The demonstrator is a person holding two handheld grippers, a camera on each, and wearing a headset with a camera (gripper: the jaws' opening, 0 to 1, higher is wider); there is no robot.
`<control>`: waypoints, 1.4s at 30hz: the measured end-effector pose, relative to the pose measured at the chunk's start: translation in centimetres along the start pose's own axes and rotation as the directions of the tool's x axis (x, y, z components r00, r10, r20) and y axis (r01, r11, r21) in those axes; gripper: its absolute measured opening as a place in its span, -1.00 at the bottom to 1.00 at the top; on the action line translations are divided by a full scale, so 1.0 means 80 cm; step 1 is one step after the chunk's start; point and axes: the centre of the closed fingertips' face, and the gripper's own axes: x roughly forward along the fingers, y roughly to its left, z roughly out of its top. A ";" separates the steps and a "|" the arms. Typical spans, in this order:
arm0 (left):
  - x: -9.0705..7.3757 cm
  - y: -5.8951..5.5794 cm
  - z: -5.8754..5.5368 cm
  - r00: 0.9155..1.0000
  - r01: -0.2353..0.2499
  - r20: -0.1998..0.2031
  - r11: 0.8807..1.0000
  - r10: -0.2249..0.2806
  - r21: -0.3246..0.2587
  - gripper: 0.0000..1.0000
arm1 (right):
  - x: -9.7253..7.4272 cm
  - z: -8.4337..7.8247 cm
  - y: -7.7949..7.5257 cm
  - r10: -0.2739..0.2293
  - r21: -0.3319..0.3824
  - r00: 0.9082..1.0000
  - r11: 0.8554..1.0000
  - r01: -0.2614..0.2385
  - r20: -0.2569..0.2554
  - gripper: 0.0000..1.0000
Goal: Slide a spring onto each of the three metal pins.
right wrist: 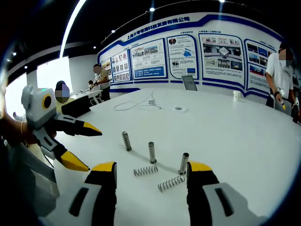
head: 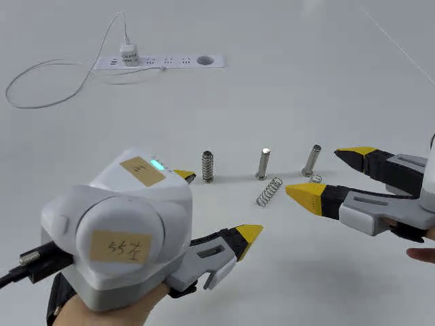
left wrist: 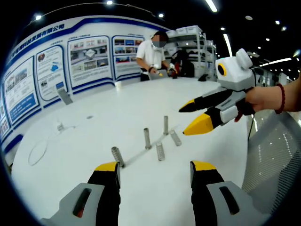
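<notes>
White bench (head: 272, 81); left gripper (head: 219, 205) and right gripper (left wrist: 183, 121) both gape empty. Best pinch the loose spring (head: 269, 191) by one end, bore clear for the middle pin (head: 263, 164).

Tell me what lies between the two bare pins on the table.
Head view: a loose spring lies flat between the middle pin and the right pin, slightly nearer the person.

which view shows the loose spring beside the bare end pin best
The right gripper view: the loose spring lies full length just ahead of the right claw, beside the bare end pin. The head view shows it small, close by that claw's tip. The left gripper view shows it farther off, smaller.
</notes>
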 end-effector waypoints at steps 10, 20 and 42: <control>0.024 -0.001 0.001 0.999 0.027 -0.020 1.000 -0.027 -0.005 0.10 | -0.012 -0.009 -0.004 0.008 -0.007 1.000 1.000 -0.008 -0.007 0.25; 0.052 -0.005 -0.008 0.997 0.045 -0.058 0.998 -0.047 -0.041 0.01 | -0.015 -0.025 -0.013 -0.003 -0.014 0.999 1.000 0.002 -0.032 0.33; 0.104 -0.003 -0.025 0.993 0.064 -0.100 0.998 -0.066 -0.022 -0.27 | -0.021 -0.042 -0.042 -0.051 0.024 0.997 0.998 0.053 -0.059 0.30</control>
